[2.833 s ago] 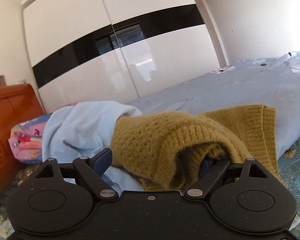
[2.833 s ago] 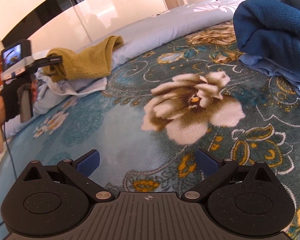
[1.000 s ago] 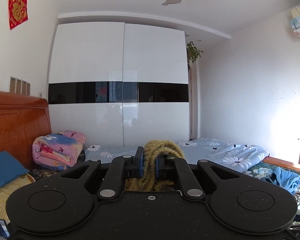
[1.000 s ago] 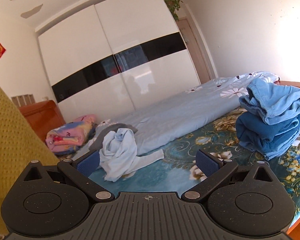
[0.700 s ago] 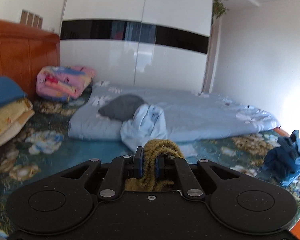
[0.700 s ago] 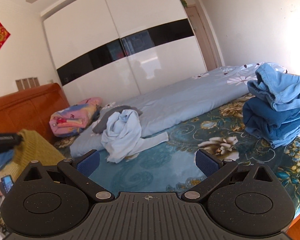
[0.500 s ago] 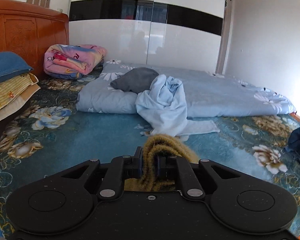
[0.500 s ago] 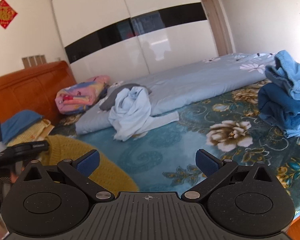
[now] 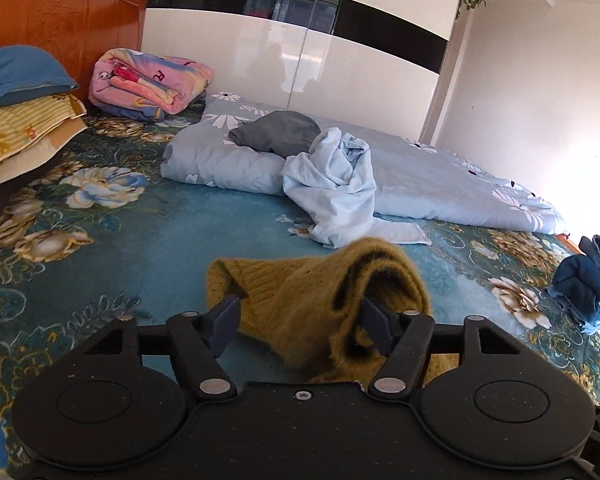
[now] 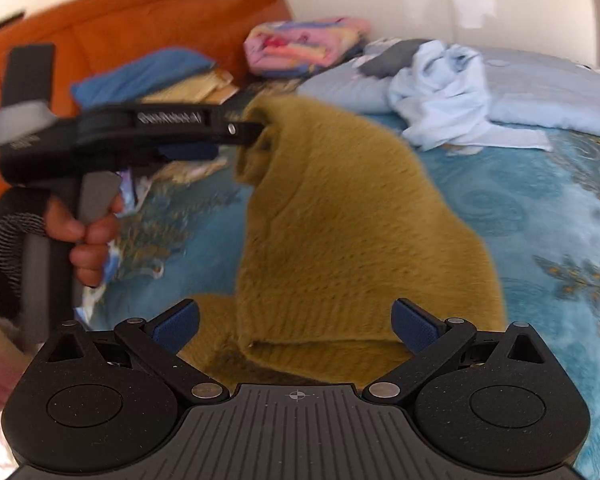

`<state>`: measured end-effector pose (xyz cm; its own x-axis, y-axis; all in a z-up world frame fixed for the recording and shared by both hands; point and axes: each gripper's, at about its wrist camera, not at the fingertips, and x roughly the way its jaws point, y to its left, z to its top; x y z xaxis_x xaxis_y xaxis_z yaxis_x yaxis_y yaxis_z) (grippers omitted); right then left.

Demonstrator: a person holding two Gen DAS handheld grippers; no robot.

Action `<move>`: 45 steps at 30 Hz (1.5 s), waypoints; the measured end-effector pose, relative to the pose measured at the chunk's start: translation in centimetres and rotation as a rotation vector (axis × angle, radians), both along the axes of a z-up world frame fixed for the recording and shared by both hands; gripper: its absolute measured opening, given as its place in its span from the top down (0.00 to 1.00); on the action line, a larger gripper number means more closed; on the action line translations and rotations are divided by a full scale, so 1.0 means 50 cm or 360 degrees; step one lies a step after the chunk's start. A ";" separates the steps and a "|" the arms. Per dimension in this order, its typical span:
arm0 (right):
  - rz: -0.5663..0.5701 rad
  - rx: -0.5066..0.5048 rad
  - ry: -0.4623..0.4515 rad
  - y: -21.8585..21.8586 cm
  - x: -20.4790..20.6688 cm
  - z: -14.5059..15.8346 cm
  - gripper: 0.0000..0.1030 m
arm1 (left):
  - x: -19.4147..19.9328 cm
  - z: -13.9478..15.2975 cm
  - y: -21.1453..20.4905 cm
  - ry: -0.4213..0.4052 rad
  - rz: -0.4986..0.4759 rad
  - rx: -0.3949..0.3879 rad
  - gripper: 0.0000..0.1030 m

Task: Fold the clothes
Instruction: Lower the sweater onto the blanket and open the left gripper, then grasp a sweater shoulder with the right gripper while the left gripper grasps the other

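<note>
- Draping over the released left gripper [image 9: 300, 320], the mustard knit sweater [image 9: 320, 292] hangs to the bed [image 9: 100, 240], probably ready for spreading.
- Right gripper [image 10: 296, 320] waits unclenched near its hem.

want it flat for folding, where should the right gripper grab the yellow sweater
Probably the ribbed bottom hem of the yellow sweater, straight ahead from the near side: that thick edge hangs between the open fingers of the right gripper, while the top is draped on the left gripper.
</note>
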<state>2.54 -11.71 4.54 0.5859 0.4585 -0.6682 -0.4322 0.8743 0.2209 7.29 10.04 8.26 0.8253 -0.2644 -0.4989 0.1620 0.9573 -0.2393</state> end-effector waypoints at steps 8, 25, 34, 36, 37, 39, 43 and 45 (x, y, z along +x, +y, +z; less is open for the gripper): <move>0.0113 -0.0414 -0.0028 0.101 0.015 -0.058 0.30 | -0.083 -0.071 0.080 0.0117 0.0178 -0.0179 0.31; -0.0463 -0.0376 -0.0219 -0.129 0.115 0.035 0.97 | -0.039 -0.085 0.074 0.0119 0.0127 -0.0267 0.28; -0.0303 -0.0173 -0.0059 -0.165 0.111 0.041 0.93 | -0.004 -0.091 0.034 0.0125 0.0113 -0.0283 0.27; -0.0118 -0.0158 -0.0042 -0.118 0.101 0.029 0.80 | -0.006 -0.094 0.037 0.0133 0.0120 -0.0286 0.27; -0.0037 -0.0164 -0.0042 -0.092 0.094 0.022 0.76 | -0.008 -0.096 0.038 0.0136 0.0123 -0.0288 0.27; 0.0101 -0.0185 -0.0055 -0.039 0.074 0.010 0.54 | -0.015 -0.095 0.045 0.0137 0.0140 -0.0288 0.27; 0.0314 -0.0252 -0.0084 0.055 0.043 -0.012 0.42 | -0.034 -0.095 0.067 0.0140 0.0182 -0.0289 0.26; 0.0349 -0.0311 -0.0101 0.088 0.034 -0.021 0.33 | -0.039 -0.096 0.077 0.0144 0.0199 -0.0292 0.26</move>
